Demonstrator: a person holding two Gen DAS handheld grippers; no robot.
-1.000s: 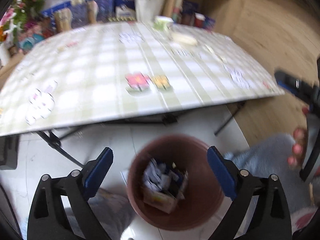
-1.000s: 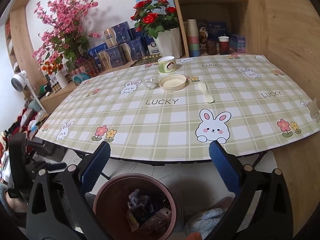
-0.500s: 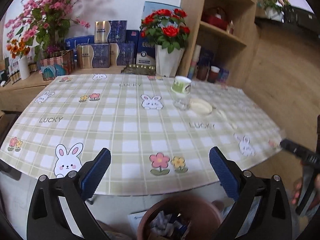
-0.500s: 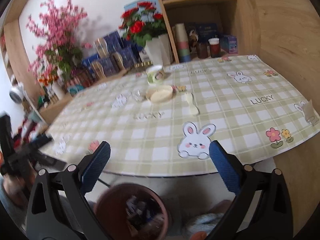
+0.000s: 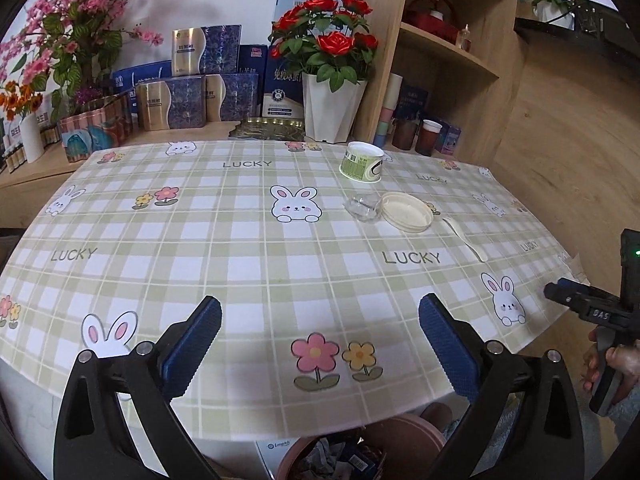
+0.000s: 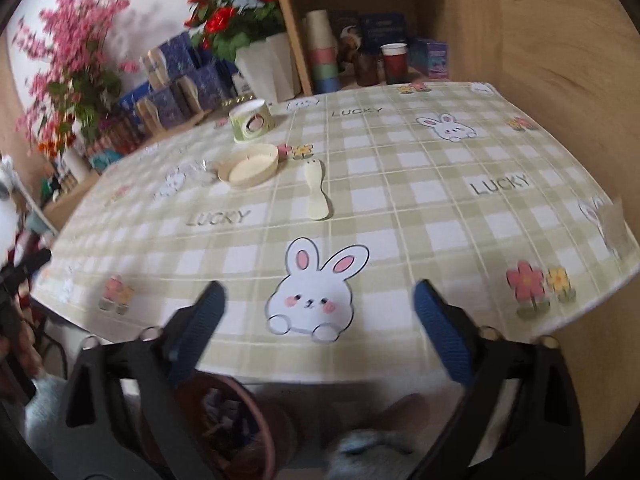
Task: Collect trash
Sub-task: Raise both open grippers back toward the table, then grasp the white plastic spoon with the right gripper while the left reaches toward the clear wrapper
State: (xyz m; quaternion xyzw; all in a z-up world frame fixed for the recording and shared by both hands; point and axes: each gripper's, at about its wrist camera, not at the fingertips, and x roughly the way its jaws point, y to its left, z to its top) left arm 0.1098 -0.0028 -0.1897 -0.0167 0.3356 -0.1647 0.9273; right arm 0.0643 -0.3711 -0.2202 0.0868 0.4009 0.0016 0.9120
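On the checked table [image 5: 240, 264] lie a green paper cup [image 5: 362, 162], a cream round lid [image 5: 406, 211], a crumpled clear wrapper [image 5: 363, 206] and a pale plastic spoon [image 5: 466, 238]. The right wrist view shows the same cup [image 6: 251, 121], lid [image 6: 249, 167] and spoon [image 6: 317, 195]. A brown bin [image 5: 360, 454] with paper scraps stands under the near table edge. My left gripper [image 5: 320, 344] hangs open over the near edge, empty. My right gripper [image 6: 318, 334] has nothing between its fingers and its jaws are closing.
Behind the table stand a white vase of red roses [image 5: 330, 106], blue and gold boxes [image 5: 192, 96], pink blossoms [image 5: 60, 40] and a wooden shelf [image 5: 452, 60] with cups. A clear scrap [image 6: 610, 224] lies on the table's right corner. Wooden floor lies to the right.
Both grippers have lifted from over the bin towards the table. The bin has slid to the bottom edge of both views; the cup, lid and spoon look nearer in the right view.
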